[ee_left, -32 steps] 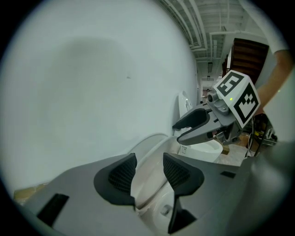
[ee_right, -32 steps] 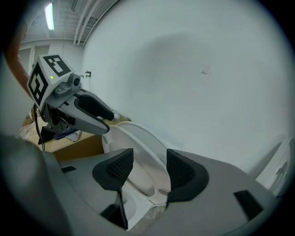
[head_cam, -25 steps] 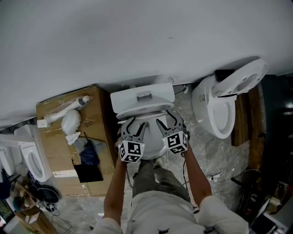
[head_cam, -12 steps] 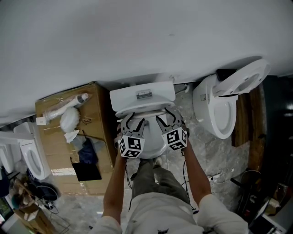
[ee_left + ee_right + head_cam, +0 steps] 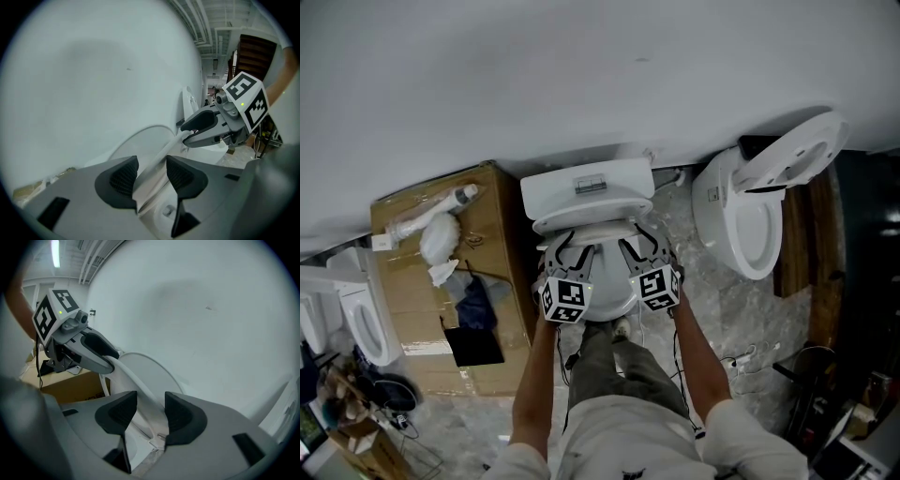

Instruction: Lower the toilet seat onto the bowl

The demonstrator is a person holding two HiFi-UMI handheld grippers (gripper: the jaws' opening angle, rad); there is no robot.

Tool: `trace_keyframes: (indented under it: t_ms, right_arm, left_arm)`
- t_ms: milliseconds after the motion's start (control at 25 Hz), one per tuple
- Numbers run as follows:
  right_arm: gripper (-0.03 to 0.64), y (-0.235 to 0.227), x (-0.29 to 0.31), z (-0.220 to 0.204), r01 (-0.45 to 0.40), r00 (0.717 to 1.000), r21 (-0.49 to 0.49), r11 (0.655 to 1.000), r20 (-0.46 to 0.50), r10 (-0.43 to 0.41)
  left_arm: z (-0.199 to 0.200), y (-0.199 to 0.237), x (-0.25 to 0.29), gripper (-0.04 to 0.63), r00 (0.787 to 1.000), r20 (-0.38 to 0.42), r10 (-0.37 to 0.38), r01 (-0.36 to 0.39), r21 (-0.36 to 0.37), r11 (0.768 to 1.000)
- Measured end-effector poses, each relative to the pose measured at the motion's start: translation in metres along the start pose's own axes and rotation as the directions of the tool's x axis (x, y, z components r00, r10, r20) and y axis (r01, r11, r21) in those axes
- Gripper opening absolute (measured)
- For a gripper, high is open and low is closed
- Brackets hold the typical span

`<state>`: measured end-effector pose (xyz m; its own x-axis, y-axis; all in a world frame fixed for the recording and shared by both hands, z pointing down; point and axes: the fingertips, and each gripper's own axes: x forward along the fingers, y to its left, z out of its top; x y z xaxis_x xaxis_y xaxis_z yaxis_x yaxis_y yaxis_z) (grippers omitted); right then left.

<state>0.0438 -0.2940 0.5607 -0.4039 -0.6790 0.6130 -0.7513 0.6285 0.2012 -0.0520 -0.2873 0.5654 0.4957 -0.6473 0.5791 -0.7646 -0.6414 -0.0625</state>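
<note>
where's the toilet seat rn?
Head view centre, just in front of the tank: the toilet seat is part-raised, its rim between the jaws of the right gripper and the left gripper, whose jaws have just been closing.

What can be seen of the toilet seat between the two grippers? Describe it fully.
The toilet seat is a white, smooth, plastic-looking ring, raised at a steep tilt in front of the upright lid. Its thin rim runs between the jaws of the left gripper, which have just been closing on it, and those of the right gripper, one on each side of the ring.
</note>
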Motion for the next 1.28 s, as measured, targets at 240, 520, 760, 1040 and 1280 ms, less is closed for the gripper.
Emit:
trace_keyframes:
  t_ms: [240, 520, 760, 1040, 1280]
  right_arm:
    - [0.189, 0.01, -0.013, -0.01, 0.001, 1.0, 0.011, 1.0, 0.0, -0.001]
    - [0.189, 0.022, -0.025, -0.021, -0.004, 1.0, 0.014, 1.0, 0.003, 0.003]
    - [0.189, 0.031, -0.035, -0.031, -0.012, 1.0, 0.014, 1.0, 0.008, 0.012]
    - [0.189, 0.043, -0.047, -0.045, -0.026, 1.0, 0.013, 1.0, 0.006, 0.026]
    - [0.189, 0.056, -0.057, -0.057, -0.044, 0.999, 0.012, 0.999, 0.003, 0.044]
  left_arm:
    - [-0.008, -0.014, -0.01, 0.21, 1.0, -0.004, 0.002, -0.002, -0.005, 1.0]
    - [-0.019, -0.029, -0.021, 0.212, 1.0, -0.007, 0.007, -0.007, -0.011, 1.0]
    - [-0.027, -0.041, -0.029, 0.213, 1.0, -0.01, 0.012, -0.012, -0.016, 1.0]
    - [-0.04, -0.057, -0.038, 0.218, 1.0, -0.016, 0.019, -0.019, -0.025, 1.0]
    - [-0.053, -0.072, -0.047, 0.219, 0.999, -0.028, 0.02, -0.021, -0.025, 0.999]
